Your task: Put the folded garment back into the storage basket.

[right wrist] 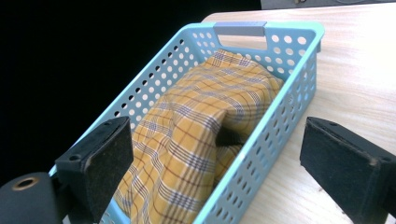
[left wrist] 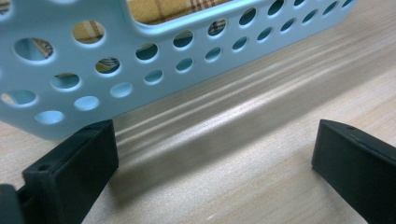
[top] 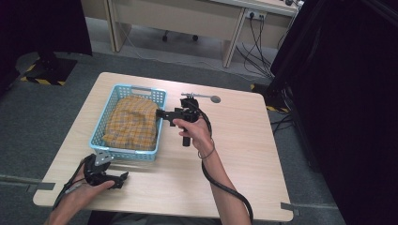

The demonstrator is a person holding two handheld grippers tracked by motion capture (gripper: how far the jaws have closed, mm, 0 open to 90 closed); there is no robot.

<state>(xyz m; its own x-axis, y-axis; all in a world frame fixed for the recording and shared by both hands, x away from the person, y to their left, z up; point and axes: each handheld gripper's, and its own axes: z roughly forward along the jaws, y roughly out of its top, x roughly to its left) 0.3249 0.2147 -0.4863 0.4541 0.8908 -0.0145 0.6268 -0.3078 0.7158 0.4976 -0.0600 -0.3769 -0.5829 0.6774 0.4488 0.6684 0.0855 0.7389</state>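
Left gripper (top: pixel 123 178) low on table (top: pixel 244 140) beside basket (top: pixel 158 96) front wall, jaws wide apart, empty. Right gripper (top: pixel 158 112) raised at basket rim, jaws spread, empty. Plaid cloth (top: pixel 132 123) inside basket. No readable writing.

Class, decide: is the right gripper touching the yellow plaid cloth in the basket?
Apart. The right gripper view shows the right gripper with jaws spread above the cloth, nothing between them.

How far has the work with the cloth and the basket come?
Looks done: the yellow checked cloth lies bunched inside the blue basket. In hand: nothing; the right gripper is open at the basket's rim, the left gripper open on the table. What is left cannot be told.
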